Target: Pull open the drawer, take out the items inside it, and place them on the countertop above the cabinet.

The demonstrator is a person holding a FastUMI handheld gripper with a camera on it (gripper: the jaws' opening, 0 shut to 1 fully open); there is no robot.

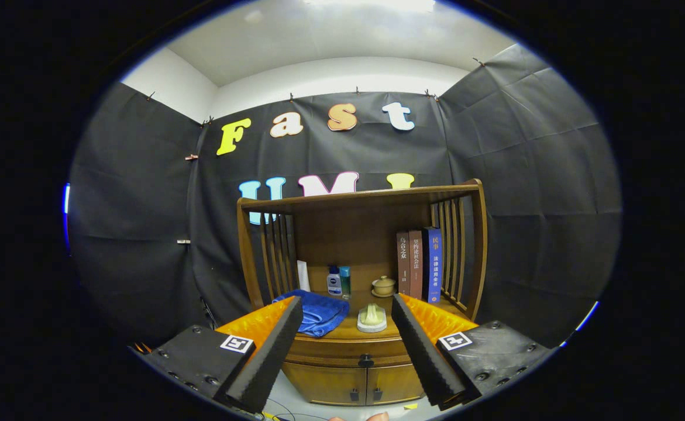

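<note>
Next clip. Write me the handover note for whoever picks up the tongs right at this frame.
Tongs: open, holding nothing, some way back from the cabinet.
Drawer: shut, its dark knob ahead between the fingers; contents hidden.
Countertop: already has a blue towel, a pale dish, small bottles, a lidded cup and books.
Done: nothing.
Left: pull the drawer open, lift its items onto the countertop.

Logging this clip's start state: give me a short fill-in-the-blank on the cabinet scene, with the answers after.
1. The gripper has its fingers ____, with nothing between them.
2. The drawer, with its dark knob, is ____.
3. On the countertop, the blue towel lies beside the ____ soap dish.
4. Three books stand ____.

Answers: open; closed; white; upright
</note>
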